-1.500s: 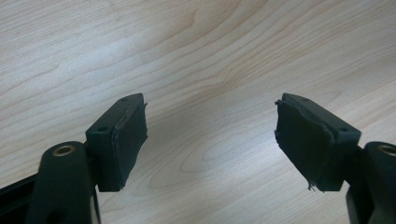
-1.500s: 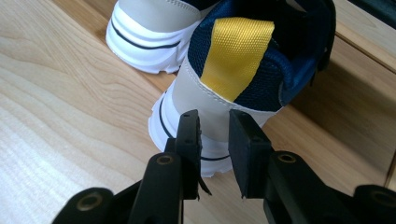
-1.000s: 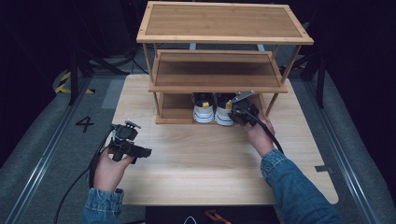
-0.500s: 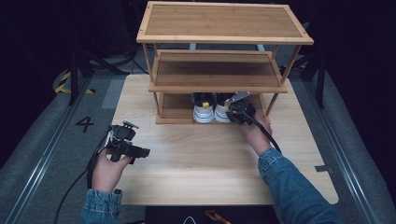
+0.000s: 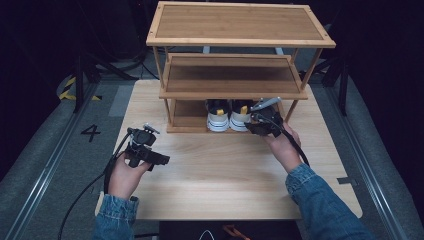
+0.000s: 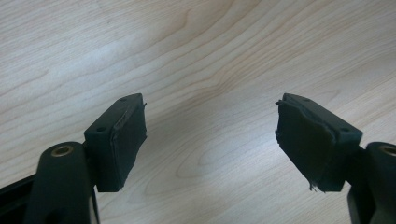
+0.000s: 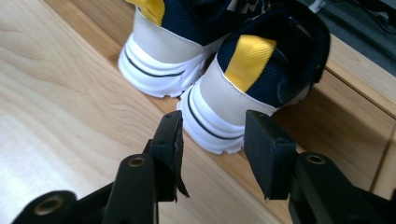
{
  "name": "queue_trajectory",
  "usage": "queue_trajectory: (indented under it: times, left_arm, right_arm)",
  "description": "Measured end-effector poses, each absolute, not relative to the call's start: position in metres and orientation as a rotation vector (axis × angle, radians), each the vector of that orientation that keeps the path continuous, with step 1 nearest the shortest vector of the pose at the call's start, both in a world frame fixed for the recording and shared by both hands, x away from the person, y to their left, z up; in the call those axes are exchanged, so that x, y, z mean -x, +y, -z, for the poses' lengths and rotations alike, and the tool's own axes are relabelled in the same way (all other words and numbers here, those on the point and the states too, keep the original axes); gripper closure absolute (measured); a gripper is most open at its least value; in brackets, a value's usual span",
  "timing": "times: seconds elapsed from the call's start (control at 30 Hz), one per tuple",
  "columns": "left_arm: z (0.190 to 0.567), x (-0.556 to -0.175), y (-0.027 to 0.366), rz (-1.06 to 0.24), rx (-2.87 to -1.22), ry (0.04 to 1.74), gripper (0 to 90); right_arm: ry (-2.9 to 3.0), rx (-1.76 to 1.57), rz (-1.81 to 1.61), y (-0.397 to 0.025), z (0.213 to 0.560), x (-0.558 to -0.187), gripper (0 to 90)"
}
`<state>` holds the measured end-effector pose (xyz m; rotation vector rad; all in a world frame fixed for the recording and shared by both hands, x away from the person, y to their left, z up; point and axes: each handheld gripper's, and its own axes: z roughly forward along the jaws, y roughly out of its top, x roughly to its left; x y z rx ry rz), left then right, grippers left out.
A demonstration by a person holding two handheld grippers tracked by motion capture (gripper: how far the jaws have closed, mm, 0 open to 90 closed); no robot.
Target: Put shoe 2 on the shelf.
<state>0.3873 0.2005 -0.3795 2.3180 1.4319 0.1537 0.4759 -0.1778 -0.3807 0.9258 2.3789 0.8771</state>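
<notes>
On the pale wooden desk point(image 5: 215, 175), the left tongs point(image 5: 150, 152) sit at about eight o'clock from the desk's middle, held in the person's left hand point(image 5: 124, 175) with a black cable trailing toward the near edge. In the left gripper view the two black padded jaws stand wide apart over bare wood grain, with nothing between them. At twelve o'clock stands the three-tier bamboo shoe rack point(image 5: 235, 65), and on its lowest shelf rests a pair of navy sneakers with white soles and yellow heel tabs point(image 5: 230, 116), heels facing the person, side by side and touching. At about two o'clock the right tongs point(image 5: 260, 127), held by the right hand point(image 5: 284, 147), reach the front of the lowest shelf just beside the right-hand sneaker point(image 7: 252, 79). In the right gripper view the jaws are parted, one on each side of that sneaker's white heel, near it but not clamped on it.
</notes>
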Motion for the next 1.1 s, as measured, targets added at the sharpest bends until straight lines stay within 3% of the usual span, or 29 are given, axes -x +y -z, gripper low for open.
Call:
queue_trajectory:
  times: [0.43,1.1]
  left_arm:
    - [0.382,-0.400,0.182,-0.138,-2.358,1.383,24.5]
    - [0.382,-0.412,0.180,-0.121,-2.376,1.328,23.9]
  right_arm:
    - [2.357,-0.944,-0.911,-0.214,0.362,-0.447,53.5]
    - [2.337,-1.115,-1.036,-0.296,0.365,-0.418,49.5]
